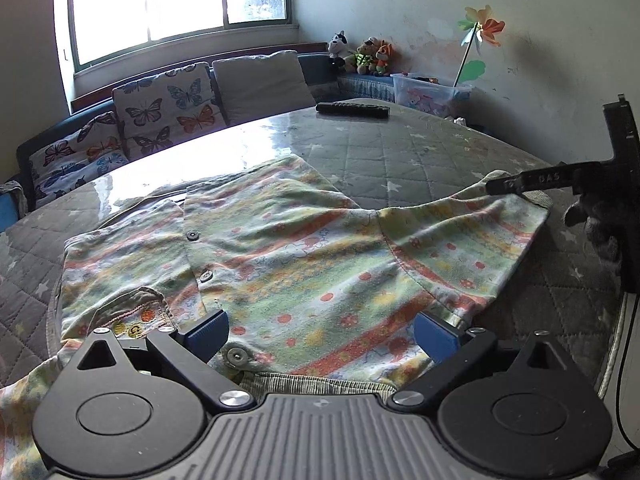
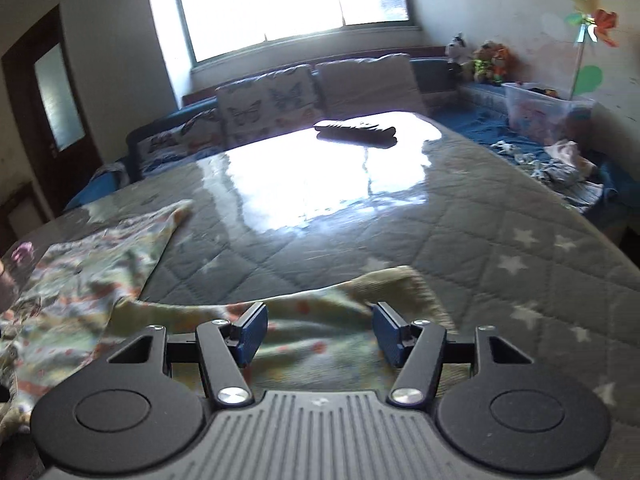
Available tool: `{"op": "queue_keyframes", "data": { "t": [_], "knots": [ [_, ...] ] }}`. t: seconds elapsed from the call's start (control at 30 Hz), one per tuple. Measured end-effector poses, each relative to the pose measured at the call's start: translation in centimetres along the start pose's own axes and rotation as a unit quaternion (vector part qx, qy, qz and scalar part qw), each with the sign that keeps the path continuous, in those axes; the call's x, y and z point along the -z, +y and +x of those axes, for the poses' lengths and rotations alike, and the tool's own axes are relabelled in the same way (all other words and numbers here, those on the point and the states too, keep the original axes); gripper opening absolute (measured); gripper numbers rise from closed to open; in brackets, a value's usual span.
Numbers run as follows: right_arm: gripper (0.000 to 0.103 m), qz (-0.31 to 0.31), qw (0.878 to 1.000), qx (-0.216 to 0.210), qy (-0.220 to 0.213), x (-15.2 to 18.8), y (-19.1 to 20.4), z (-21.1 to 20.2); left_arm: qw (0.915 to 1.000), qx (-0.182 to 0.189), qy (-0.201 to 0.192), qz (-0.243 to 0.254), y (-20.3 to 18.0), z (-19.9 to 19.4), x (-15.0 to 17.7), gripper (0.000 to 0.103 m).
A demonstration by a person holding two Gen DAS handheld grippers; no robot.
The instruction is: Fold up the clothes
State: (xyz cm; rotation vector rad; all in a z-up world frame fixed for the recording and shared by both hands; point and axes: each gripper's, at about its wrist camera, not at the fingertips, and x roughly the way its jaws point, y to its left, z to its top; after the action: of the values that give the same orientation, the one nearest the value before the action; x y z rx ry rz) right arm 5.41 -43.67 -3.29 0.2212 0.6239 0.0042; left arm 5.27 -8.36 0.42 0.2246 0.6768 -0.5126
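A child's pastel striped shirt [image 1: 280,264] with snap buttons lies spread, front up, on the grey quilted table cover [image 1: 420,152]. My left gripper [image 1: 322,334] is open, its blue pads standing wide apart over the shirt's near hem. One sleeve [image 1: 472,232] stretches out to the right. In the left wrist view my right gripper [image 1: 516,184] reaches in from the right above the sleeve's cuff. The right wrist view shows that gripper [image 2: 320,332] open, with the sleeve [image 2: 320,320] lying under and between its pads. The shirt's body [image 2: 80,280] is at the left, blurred.
A black remote control [image 1: 352,109] lies at the table's far side, in window glare. Beyond are a sofa with butterfly cushions [image 1: 168,104], plush toys [image 1: 364,56], a plastic bin [image 1: 428,92] and a pinwheel [image 1: 480,28]. A door [image 2: 52,108] is at the left.
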Motion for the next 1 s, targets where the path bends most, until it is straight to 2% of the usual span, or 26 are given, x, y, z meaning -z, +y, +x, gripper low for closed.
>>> {"op": "queue_keyframes", "data": {
  "t": [0.1,0.23,0.33,0.53,0.6,0.67,0.8,0.93,1.0],
  "knots": [
    [0.061,0.008,0.999,0.044,-0.018,0.2,-0.9,-1.4,1.0000,-0.001,0.000,-0.002,-0.1,-0.1,-0.1,0.103],
    [0.061,0.018,0.996,0.083,-0.019,1.3,-1.4,-2.7,1.0000,-0.005,-0.002,-0.001,-0.1,-0.1,-0.2,0.103],
    [0.059,0.027,0.994,0.102,-0.015,2.3,-1.5,-3.4,1.0000,-0.008,-0.003,-0.001,0.0,-0.1,-0.3,0.103],
    [0.051,0.025,0.994,0.110,-0.012,3.2,-0.3,-3.5,0.9998,-0.018,-0.005,-0.006,0.2,-0.2,-0.4,0.103],
    [0.044,0.018,0.992,0.124,-0.012,3.3,0.0,-3.2,0.9997,-0.022,-0.007,-0.006,0.2,-0.4,-0.3,0.103],
    [0.030,0.012,0.991,0.134,-0.015,3.3,0.3,-3.1,0.9996,-0.025,-0.008,-0.008,0.3,-0.6,-0.3,0.103],
    [0.009,0.020,0.992,0.124,-0.022,2.8,0.5,-3.5,0.9993,-0.033,-0.008,-0.012,0.7,-0.7,-0.1,0.103],
    [0.006,0.029,0.993,0.112,-0.031,2.1,0.7,-4.0,0.9990,-0.042,-0.007,-0.013,1.0,-0.8,0.2,0.103],
    [0.006,0.042,0.995,0.079,-0.042,0.9,1.2,-5.0,0.9989,-0.044,-0.007,-0.013,1.1,-0.8,0.3,0.103]
  ]
}}
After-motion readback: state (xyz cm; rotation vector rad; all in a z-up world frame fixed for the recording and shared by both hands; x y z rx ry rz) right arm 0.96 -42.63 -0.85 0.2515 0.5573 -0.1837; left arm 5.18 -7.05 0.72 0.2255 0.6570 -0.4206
